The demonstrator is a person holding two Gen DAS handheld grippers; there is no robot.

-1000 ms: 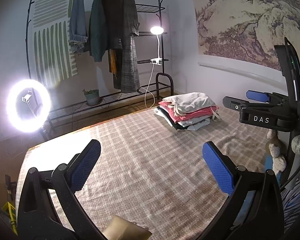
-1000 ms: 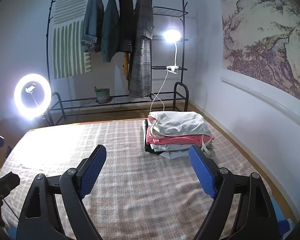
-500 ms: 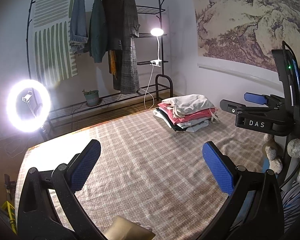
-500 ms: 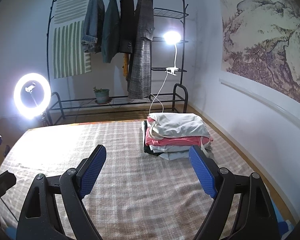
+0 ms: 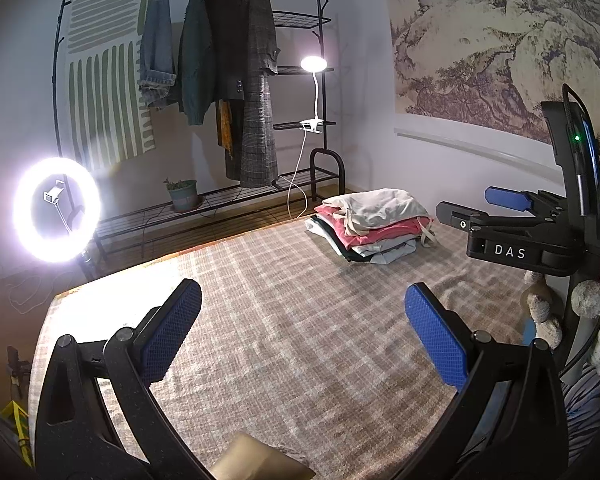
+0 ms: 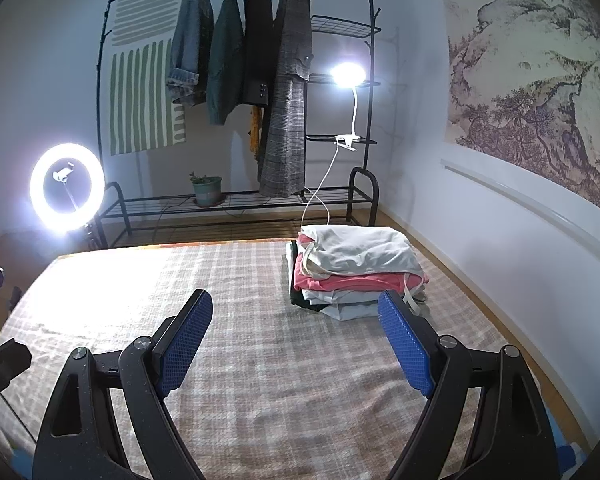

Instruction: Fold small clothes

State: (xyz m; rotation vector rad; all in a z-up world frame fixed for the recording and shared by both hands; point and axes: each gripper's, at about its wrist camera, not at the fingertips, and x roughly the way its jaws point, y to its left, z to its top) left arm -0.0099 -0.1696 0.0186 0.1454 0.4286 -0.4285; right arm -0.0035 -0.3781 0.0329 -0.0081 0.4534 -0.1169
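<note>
Left wrist alone shows the right gripper beside folded clothes.

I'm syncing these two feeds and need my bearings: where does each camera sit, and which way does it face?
Left wrist: on the open left gripper, facing across the plaid bedspread toward the black clothes rack; the right gripper shows at right.
Right wrist: on the open right gripper, facing the same rack, nearer the stack of folded clothes.
Shared: bedspread, stack, rack, glowing ring light.
</note>
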